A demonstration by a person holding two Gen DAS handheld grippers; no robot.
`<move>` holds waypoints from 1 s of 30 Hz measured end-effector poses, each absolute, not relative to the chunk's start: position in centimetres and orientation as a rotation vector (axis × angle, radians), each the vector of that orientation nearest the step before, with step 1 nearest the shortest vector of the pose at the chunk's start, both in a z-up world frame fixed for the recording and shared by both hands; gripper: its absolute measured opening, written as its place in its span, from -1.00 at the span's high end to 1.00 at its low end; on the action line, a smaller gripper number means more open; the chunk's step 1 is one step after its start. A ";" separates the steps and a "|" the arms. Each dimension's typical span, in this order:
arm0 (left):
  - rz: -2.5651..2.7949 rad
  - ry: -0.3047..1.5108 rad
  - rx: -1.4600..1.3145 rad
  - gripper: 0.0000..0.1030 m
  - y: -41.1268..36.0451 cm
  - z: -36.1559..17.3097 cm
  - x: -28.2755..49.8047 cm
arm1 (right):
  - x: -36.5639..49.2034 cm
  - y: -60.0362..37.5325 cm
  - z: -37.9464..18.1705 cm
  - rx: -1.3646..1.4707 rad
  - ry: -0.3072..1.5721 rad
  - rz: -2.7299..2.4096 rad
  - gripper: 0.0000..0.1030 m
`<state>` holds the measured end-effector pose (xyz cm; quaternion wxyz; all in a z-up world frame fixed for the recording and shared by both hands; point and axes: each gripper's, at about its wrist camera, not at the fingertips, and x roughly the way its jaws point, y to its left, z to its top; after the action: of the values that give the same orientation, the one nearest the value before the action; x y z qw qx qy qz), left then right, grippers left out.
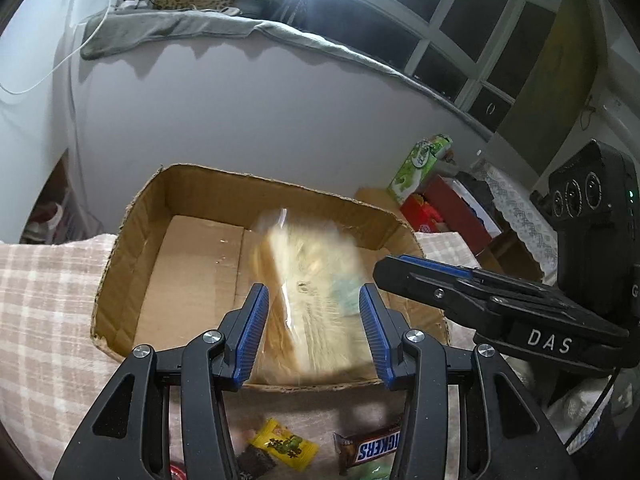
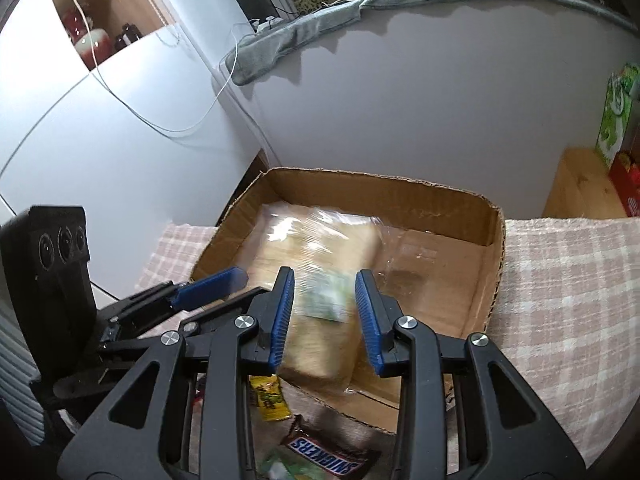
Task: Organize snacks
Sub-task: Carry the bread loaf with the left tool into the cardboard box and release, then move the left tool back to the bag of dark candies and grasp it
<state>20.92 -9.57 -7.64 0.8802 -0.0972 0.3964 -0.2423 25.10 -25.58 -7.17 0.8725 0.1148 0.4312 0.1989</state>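
A clear bag of sliced bread (image 1: 312, 264) (image 2: 320, 240) hangs blurred over the open cardboard box (image 1: 200, 184) (image 2: 400, 188), its near end at the box's front wall. My left gripper (image 1: 313, 292) has its blue pads pressed on both sides of the bag. From the right, my right gripper (image 2: 325, 276) is shut on the same bag, a green label between its pads. Each gripper shows side-on in the other's view: the right gripper (image 1: 396, 266) and the left gripper (image 2: 236, 276). A Snickers bar (image 1: 376, 446) (image 2: 324, 454) and a yellow candy packet (image 1: 286, 444) (image 2: 268, 396) lie in front of the box.
The box stands on a plaid cloth (image 1: 48, 300) (image 2: 560, 280). A green carton (image 1: 420, 168) (image 2: 616, 112) and a red box (image 1: 440, 208) stand at the back right. A grey wall rises behind the box. More small packets lie near the Snickers bar.
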 end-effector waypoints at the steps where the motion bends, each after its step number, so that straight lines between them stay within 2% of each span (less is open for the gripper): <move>1: -0.504 0.823 -0.203 0.13 -9.5 -7.5 20.8 | 25.0 -25.5 -7.0 0.228 0.895 0.409 0.31; 11: -0.482 0.779 -0.213 0.13 -7.1 -5.7 19.1 | 22.2 -26.1 -5.1 0.176 0.838 0.371 -0.09; 15: -0.465 0.735 -0.213 0.13 -5.1 -4.3 17.5 | 19.4 -26.4 -3.7 0.180 0.772 0.389 -0.41; 20: -0.414 0.680 -0.209 0.11 -1.9 -3.2 14.3 | 15.9 -26.5 -2.0 0.167 0.698 0.418 -0.45; 22: -0.395 0.670 -0.224 0.08 -0.5 -3.2 13.1 | 14.8 -26.3 -1.7 0.136 0.684 0.415 -0.65; 30: -0.316 0.684 -0.260 0.08 3.5 -4.7 9.7 | 11.1 -25.8 -2.3 0.062 0.694 0.430 -0.68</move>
<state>9.70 3.46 -4.65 0.9216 -0.1264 0.3330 -0.1539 11.14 -25.79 -2.28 0.9173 0.0303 0.3375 0.2089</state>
